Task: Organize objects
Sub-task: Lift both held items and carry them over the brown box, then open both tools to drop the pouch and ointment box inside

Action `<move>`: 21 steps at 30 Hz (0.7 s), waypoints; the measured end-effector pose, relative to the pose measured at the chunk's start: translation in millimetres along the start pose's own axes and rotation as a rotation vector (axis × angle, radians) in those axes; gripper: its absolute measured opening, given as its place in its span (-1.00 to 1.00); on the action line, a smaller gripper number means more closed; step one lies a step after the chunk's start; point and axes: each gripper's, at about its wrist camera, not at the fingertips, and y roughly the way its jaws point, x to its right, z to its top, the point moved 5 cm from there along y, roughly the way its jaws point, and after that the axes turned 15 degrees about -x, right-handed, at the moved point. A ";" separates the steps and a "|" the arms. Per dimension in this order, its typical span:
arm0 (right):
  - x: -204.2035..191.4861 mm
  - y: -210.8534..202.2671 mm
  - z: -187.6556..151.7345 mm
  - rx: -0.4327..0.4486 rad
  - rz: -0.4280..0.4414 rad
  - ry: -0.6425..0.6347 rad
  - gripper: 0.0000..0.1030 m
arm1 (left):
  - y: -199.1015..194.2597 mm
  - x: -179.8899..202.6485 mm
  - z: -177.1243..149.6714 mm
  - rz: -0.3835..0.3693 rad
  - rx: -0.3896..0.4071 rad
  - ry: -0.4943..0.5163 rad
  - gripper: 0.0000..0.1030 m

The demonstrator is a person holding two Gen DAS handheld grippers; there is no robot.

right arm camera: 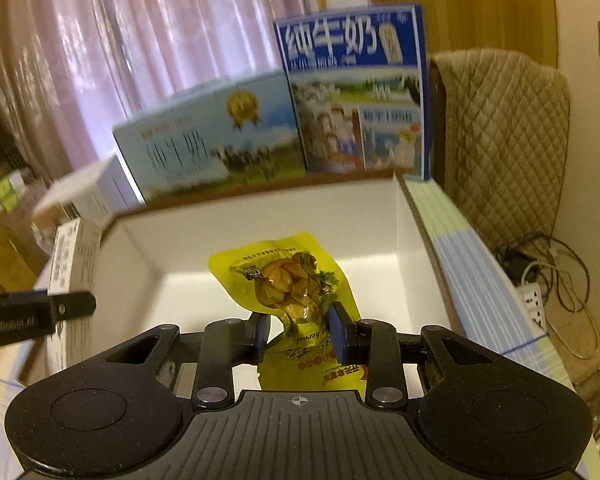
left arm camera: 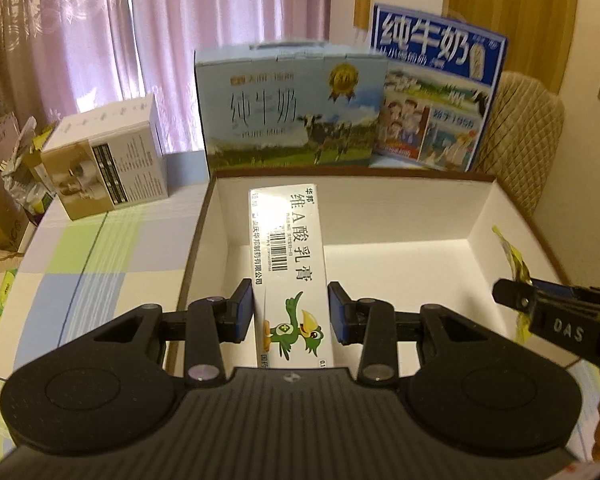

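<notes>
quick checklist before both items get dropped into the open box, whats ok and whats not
1. Left hand-held gripper shut on the ointment carton: ok.
2. Right hand-held gripper shut on the yellow snack pouch: ok.
3. Carton over the white open box, inside its walls: ok.
4. Pouch over the box interior: ok.
5. Box floor bare under both items: cannot tell, partly hidden.
6. The two grippers apart from each other: ok.

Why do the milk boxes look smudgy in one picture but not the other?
Right wrist view: the pale milk box and blue milk box are smeared, likely motion blur. Left wrist view: the same boxes are sharper; both views bend straight edges near the rim.
</notes>
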 end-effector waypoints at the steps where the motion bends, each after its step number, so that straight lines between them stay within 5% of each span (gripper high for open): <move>1: 0.8 5.5 -0.5 -0.015 -0.011 -0.008 -0.45 | 6.6 -0.2 1.2 0.001 -0.013 0.000 -0.33; 21: 12.6 47.5 3.9 -0.093 -0.116 -0.046 -0.42 | 56.6 -3.3 -0.5 0.034 -0.157 0.014 -0.32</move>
